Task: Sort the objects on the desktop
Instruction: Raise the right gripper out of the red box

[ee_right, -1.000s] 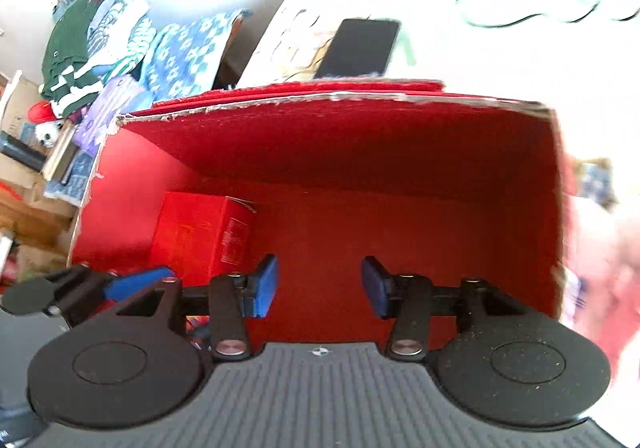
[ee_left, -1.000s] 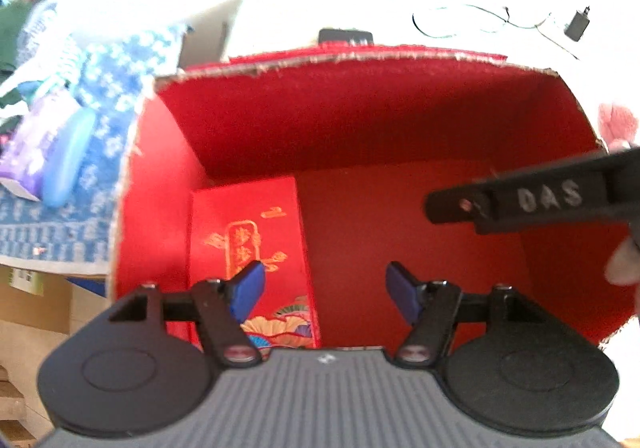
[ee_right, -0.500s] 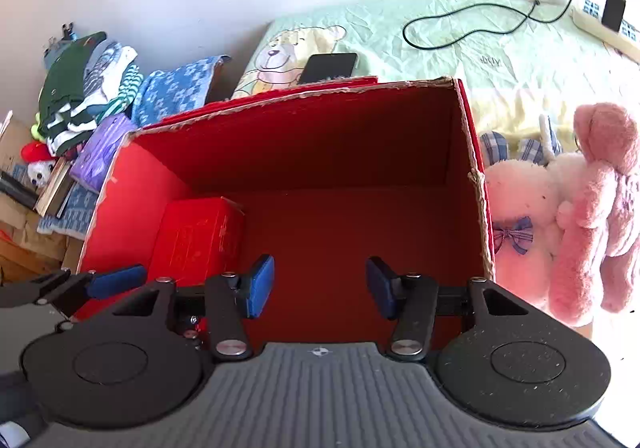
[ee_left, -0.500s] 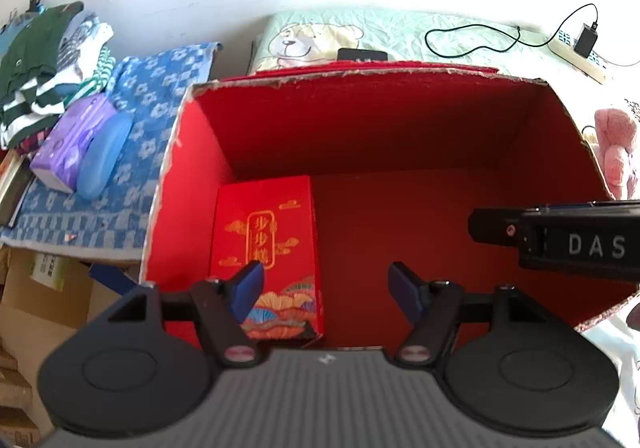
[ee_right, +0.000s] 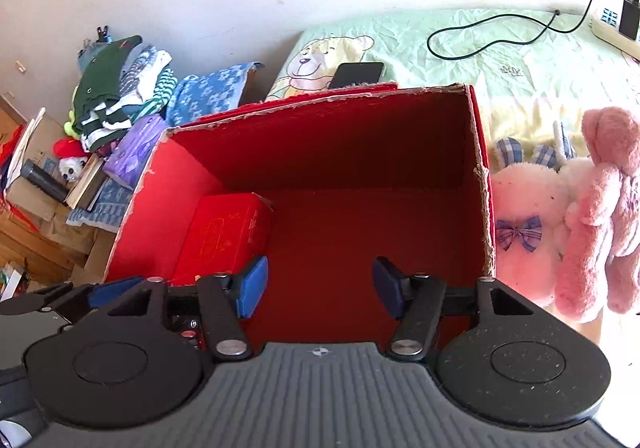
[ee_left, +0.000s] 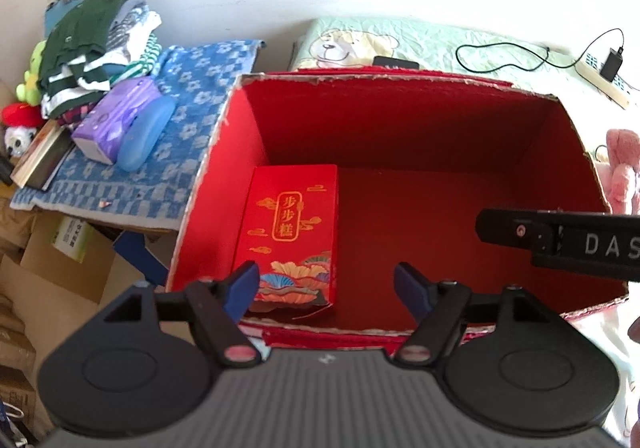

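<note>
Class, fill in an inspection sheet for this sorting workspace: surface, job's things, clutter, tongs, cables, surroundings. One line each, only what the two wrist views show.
Surface: green bear-print bedsheet under and behind the box.
Job's things: open red storage box; one red gift box lies flat against its left wall, the rest of the floor bare.
Clutter: black phone behind the box; pink plush toy and white plush toy to its right.
Tongs: left tongs and right tongs both open, holding nothing, above the box's near edge.
Cables: black charger cable looped on the sheet, running to a power strip.
Surroundings: folded clothes, purple tissue pack, blue-patterned cloth on the left.
</note>
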Tool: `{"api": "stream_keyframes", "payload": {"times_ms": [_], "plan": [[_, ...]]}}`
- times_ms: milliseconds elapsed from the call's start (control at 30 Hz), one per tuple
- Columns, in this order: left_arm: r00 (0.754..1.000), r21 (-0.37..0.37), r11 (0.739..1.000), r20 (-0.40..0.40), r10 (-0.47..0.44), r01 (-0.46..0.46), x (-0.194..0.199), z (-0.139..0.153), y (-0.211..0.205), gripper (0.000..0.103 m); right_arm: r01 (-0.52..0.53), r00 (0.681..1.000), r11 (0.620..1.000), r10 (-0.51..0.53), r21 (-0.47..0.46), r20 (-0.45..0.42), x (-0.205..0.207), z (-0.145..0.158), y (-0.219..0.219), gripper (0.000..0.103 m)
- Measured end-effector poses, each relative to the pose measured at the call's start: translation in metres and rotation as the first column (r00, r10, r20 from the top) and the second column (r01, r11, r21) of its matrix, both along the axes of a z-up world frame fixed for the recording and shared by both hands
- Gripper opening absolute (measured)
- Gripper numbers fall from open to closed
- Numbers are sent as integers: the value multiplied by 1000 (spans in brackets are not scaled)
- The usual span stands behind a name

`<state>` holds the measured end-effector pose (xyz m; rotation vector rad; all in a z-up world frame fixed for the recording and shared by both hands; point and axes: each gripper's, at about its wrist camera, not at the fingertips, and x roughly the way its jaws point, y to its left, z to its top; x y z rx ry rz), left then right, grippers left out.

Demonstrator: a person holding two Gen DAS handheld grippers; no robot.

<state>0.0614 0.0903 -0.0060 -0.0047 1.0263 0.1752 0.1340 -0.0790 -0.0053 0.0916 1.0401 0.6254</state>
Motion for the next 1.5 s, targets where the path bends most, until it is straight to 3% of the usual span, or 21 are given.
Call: {"api": "stream_keyframes", "payload": {"times_ms": [233, 667, 1167, 1500], "plan": [[1000, -7, 1000, 1, 16, -16, -1, 0, -6, 80, -5, 1000, 1000, 5, 8, -10, 1, -3, -4, 60], [999, -15, 1000, -49, -18, 17, 19, -17, -3, 80, 36, 998, 999, -36, -3, 44, -1, -5, -10, 44], [994, -34, 997, -83, -74, 71, 33, -36, 13, 85, 124, 985, 989, -113, -84, 133, -8, -11, -2, 46], [994, -61, 995, -78, -81, 76, 38, -37, 18, 82, 129, 985, 991, -124, -38, 122, -9, -12, -7, 48]]}}
